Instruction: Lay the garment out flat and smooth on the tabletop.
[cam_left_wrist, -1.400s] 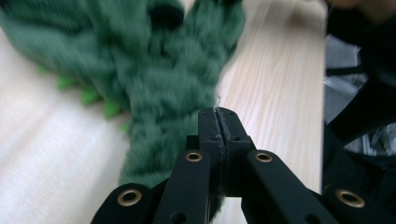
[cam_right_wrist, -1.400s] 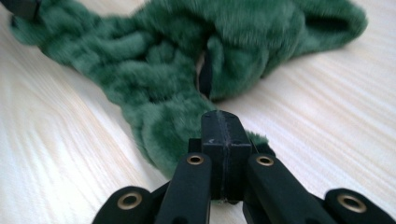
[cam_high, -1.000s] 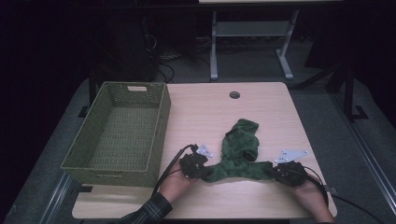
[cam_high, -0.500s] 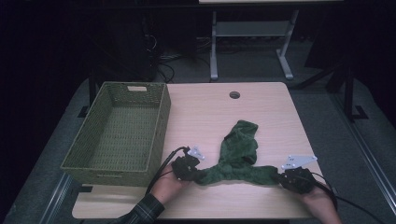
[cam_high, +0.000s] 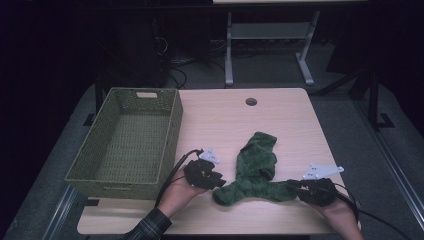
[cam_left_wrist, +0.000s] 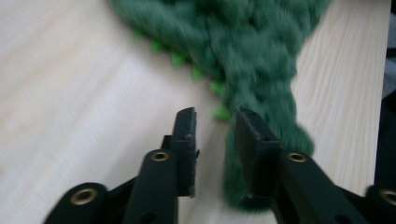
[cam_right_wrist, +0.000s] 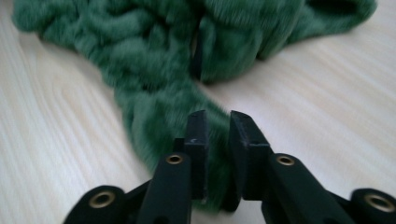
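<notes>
Right tool (cam_high: 291, 184): jaws have just been opening, a narrow gap, end of the green cloth (cam_high: 256, 172) between them.
Left tool (cam_high: 220, 183): jaws just opening, narrow, cloth beside one jaw, nothing gripped.
Cloth: crumpled on the worktop (cam_high: 280, 120), between both tools.
Basket (cam_high: 125, 145): far left.

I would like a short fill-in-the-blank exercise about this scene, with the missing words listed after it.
1. The fuzzy cloth on the table is ____ in colour.
2. The woven basket stands at the ____ side of the table in the high view.
3. The inside of the basket is ____.
4. The round hole in the table lies on the ____ side of the cloth from the person.

Missing words: green; left; empty; far
</notes>
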